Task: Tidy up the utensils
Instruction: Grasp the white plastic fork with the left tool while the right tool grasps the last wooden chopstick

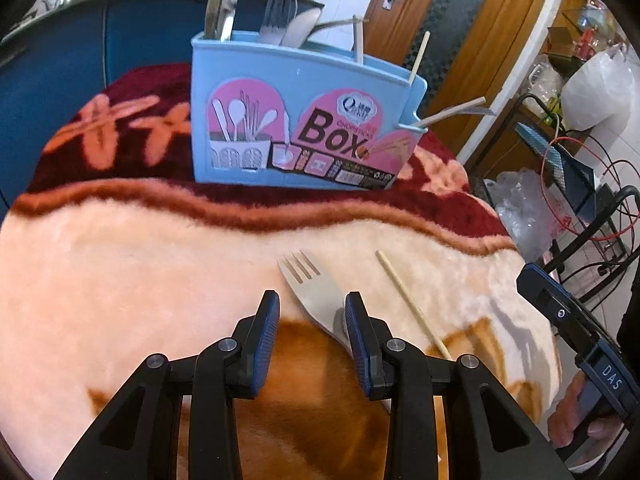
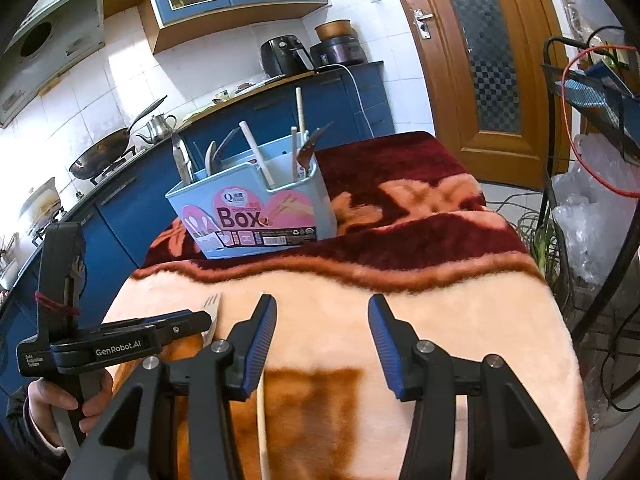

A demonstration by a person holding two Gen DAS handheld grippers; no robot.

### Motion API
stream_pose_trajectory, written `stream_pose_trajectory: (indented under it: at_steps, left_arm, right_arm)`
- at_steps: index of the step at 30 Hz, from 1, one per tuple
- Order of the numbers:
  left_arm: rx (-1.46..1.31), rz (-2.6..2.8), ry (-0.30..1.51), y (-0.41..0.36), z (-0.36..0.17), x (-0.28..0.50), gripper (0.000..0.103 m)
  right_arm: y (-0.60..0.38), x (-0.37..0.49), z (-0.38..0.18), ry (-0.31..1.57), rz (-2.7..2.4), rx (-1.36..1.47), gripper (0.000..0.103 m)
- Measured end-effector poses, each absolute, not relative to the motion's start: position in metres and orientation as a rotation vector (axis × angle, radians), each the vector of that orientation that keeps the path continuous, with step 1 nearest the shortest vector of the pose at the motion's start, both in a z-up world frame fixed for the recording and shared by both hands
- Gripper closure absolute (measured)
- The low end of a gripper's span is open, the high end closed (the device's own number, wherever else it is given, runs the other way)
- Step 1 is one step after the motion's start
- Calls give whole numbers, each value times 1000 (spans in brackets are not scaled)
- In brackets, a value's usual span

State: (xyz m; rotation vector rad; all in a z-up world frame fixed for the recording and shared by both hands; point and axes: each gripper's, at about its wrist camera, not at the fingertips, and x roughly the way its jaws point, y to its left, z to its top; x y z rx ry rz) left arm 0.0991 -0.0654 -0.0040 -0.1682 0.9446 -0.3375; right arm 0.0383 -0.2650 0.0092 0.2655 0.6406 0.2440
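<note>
Lying slantwise just ahead, the fork (image 1: 310,288) sat nearest the left tongs (image 1: 312,308), spread and empty; the right tongs (image 2: 322,320) were opening beside the chopstick (image 2: 262,420).

Left gripper (image 1: 312,316) pitched down, jaws parted, nothing clamped. Right gripper (image 2: 322,320) tilted down less, jaws opening, gap empty. Left hand (image 2: 60,404) wraps its handle.

We note both wrist views look forward and downward, close over the blanket-covered tabletop (image 1: 120,264). Both share the blue utensil box (image 1: 296,120) (image 2: 256,208), near in the left view, farther in the right, and the door (image 1: 404,12) (image 2: 480,60) beyond.
</note>
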Motion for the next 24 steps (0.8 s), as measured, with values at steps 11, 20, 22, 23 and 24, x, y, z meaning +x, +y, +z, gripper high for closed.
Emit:
stream_pose_trajectory:
  at_steps: [11,20,22,23,24]
  left_arm:
    - [-268,-426,998,-74,-16,109,86]
    - [-293,-439,957,-71,-15,111,97]
    - [-283,-444,934,-70,-10,108,98]
    - [-276,-445,917,-70,-7,105,98]
    - [-269,-444,899,-69,-3,103,98]
  right_arm:
    - [-275,39,1,645,252,288,52]
    - [-274,39,-1,657,247,282,52]
    - [-272,39,0,660,251,275,52]
    - [-270,39,0,662,254,271,52]
    - [-268,39,1,665,258,265,52]
